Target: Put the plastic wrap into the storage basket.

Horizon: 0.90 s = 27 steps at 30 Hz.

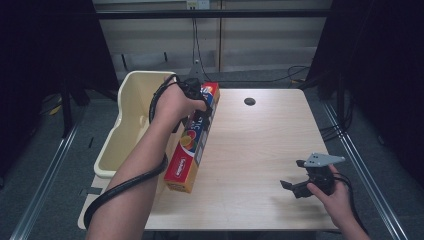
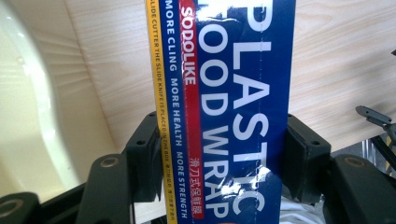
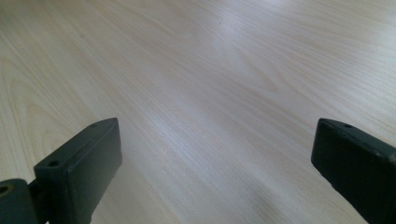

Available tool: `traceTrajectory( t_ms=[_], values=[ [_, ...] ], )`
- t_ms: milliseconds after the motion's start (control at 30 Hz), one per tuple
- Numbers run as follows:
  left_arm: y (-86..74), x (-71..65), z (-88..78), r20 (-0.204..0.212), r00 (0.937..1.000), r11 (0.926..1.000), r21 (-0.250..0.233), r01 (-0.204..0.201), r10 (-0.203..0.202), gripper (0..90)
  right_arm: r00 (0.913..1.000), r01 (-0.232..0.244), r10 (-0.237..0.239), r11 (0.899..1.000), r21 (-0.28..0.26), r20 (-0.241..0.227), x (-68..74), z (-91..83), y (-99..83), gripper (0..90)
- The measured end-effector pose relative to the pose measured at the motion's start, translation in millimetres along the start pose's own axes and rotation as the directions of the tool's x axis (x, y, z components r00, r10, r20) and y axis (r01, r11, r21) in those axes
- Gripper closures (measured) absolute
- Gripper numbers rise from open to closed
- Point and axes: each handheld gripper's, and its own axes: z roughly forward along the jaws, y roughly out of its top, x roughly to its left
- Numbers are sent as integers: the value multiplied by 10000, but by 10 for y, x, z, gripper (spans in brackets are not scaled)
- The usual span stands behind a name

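The long blue-and-red plastic wrap box (image 2: 224,112) was gripped in my left gripper (image 2: 224,154) fingers beside the cream plastic bin (image 1: 131,107), not yet inside; my right gripper (image 1: 299,176) hung open, empty.

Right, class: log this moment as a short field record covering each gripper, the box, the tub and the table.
left gripper: shut on plastic wrap box
plastic wrap box: long, along table's left edge, far end in the gripper
right gripper: open, holding nothing, over bare wood
cream tub: beside table's left edge
table: light wood, dark round hole near far edge

Light wood table (image 1: 260,150): plastic wrap box (image 1: 192,145) along 9 o'clock edge; dark round hole (image 1: 249,101) near 12 o'clock.
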Motion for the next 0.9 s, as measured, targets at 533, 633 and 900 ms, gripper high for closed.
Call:
traceTrajectory(
  t_ms=[533,633,900],
  values=[
    [-39,113,-271,-172,9997,9997,-146,198,-201,407,10000,2,-2,10000,-63,-81,1,-3,1,16],
    [-46,129,-304,-207,9994,9995,-182,256,-260,407,10000,-4,4,10000,-39,-32,2,-1,0,15],
    [-85,235,-409,-9,9992,9991,-111,399,-399,407,10000,12,-12,10000,-38,-41,3,3,-4,15]
  ],
)
